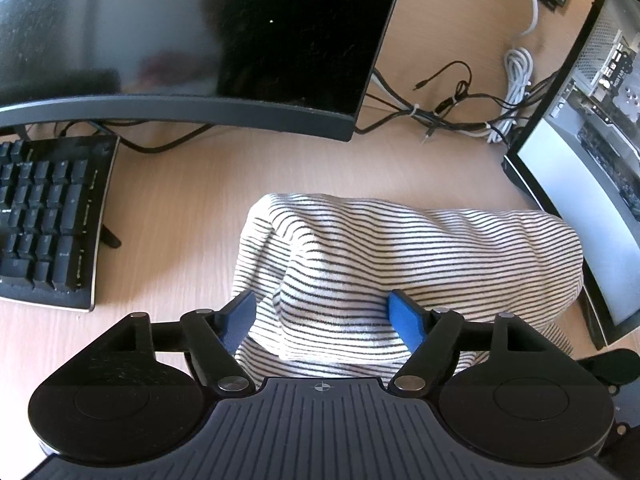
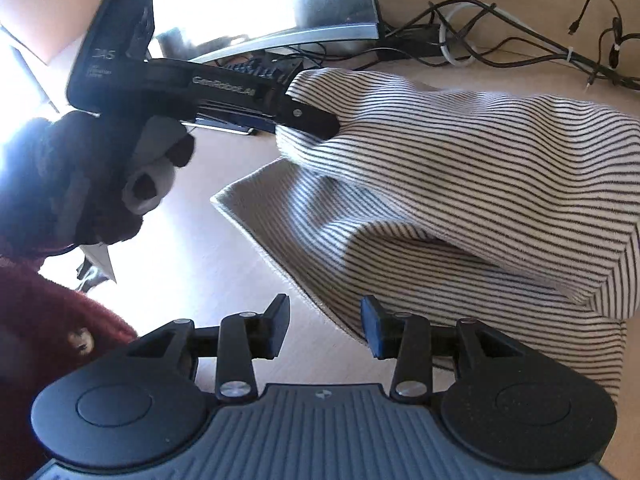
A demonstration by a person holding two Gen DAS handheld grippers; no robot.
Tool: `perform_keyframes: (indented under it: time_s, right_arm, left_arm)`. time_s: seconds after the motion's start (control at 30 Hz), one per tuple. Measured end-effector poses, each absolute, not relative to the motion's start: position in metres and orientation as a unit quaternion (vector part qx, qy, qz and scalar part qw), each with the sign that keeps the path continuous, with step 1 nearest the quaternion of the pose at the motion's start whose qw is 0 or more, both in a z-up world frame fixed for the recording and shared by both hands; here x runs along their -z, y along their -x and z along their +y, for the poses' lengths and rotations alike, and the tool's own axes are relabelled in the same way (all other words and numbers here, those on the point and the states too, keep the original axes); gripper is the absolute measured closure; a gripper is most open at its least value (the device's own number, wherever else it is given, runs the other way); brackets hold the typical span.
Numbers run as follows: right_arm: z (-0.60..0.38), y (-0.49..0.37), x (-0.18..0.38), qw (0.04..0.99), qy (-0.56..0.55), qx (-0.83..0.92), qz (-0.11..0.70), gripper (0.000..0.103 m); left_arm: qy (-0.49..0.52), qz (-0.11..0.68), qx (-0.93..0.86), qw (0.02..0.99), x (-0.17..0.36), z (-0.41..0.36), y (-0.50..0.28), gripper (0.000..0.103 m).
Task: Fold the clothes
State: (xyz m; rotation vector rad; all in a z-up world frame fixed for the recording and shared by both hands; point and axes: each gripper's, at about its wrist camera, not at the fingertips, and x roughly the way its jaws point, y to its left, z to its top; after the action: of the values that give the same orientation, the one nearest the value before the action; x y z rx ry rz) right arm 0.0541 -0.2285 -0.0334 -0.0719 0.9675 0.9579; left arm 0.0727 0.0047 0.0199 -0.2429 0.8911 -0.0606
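One striped garment [image 1: 400, 248], cream with thin dark lines, heaped in loose folds on the wooden desk [image 1: 180, 208], toward its near side, with one flat layer spread underneath toward the right gripper. Between one black keyboard [image 1: 48, 220] on the left side and one lit monitor [image 1: 580, 200] on the right side.

Two grippers, both black with blue pads. Left gripper [image 1: 322, 316] pushed into the near end of the heap, fingers spread wide, a hump of striped cloth bulging up between them; cloth lying against the pads but not pinched flat. Right gripper [image 2: 324, 316] low over the desk just beside the edge of the flat layer, fingers partly apart, only bare wood and the very edge of the cloth between them, nothing clamped.

One gloved hand [image 2: 100, 168] wrapped round the left gripper's handle, seen from the right wrist view, with one dark red sleeve [image 2: 48, 320] below it.

Two monitors in all: the lit one, plus one curved dark monitor [image 1: 200, 40] across the far side. One tangle of black cables [image 1: 452, 108] and one coiled white cable [image 1: 518, 76] in the far right corner area between the screens.
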Motion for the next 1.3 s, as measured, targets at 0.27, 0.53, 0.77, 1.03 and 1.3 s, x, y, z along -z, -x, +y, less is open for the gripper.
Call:
perform_keyframes:
  time_s: [0.27, 0.53, 0.77, 1.03, 1.3]
  right_arm:
    - [-0.214, -0.075, 0.028, 0.810, 0.029, -0.409, 0.419, 0.064]
    - [-0.192, -0.062, 0.046, 0.739, 0.067, -0.493, 0.455, 0.068]
    - [-0.205, -0.061, 0.040, 0.721, 0.035, -0.509, 0.468, 0.067]
    - [-0.244, -0.084, -0.022, 0.830, -0.017, -0.420, 0.366, 0.066]
    - [-0.279, -0.112, 0.000, 0.888, -0.012, -0.258, 0.381, 0.067]
  left_arm:
    - [0.114, 0.432, 0.030, 0.894, -0.020, 0.003, -0.072, 0.020]
    - [0.112, 0.432, 0.029, 0.894, -0.020, 0.002, -0.072, 0.018]
    - [0.121, 0.432, 0.026, 0.893, -0.018, 0.003, -0.070, 0.015]
    - [0.122, 0.438, 0.029, 0.890, -0.015, 0.003, -0.070, 0.011]
    - [0.117, 0.428, 0.020, 0.896, -0.025, 0.004, -0.069, 0.012]
